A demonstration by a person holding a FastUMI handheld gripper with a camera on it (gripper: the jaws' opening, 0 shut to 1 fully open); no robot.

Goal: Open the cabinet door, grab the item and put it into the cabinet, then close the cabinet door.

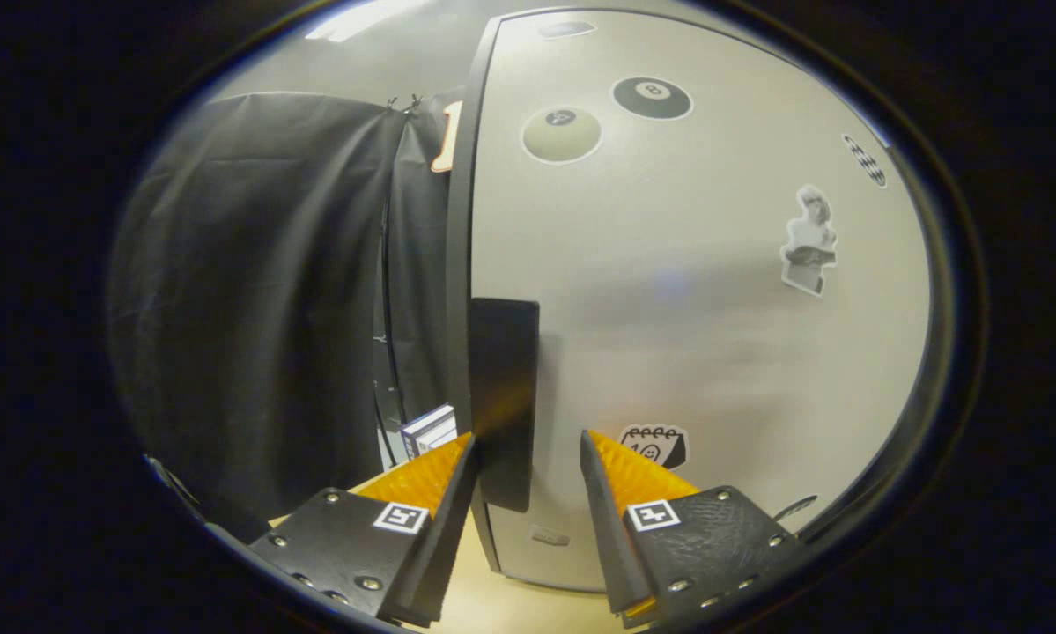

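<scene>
Filling most of the frame from centre to right, the pale cabinet door [695,308] stands closed, its dark left edge running top to bottom just right of centre frame. Black booth cloth [254,291] hangs across the left half, beyond and left of the cabinet. Light wooden counter [501,608] shows at bottom centre, under the cabinet's base and between the fingers.

Tongs [528,458] sit open at bottom centre, fingers well apart, nothing pressed between them. Dark flat handle [503,396] is mounted on the door's left edge, centre frame; it lies just ahead of the gap, closer to the left finger. Whether the left fingertip touches it, cannot tell.

Small box [431,430], white and dark blue, the item, stands on the counter at lower left of centre, left of the cabinet and just beyond the left fingertip, partly hidden by it.

Stickers on the door: pale ball sticker [561,135] and black eight-ball sticker [652,97] at upper centre, bust statue sticker [809,239] at right, notepad sticker [655,445] at lower centre just beyond the right fingertip, small checkered sticker [864,160] at upper right.
</scene>
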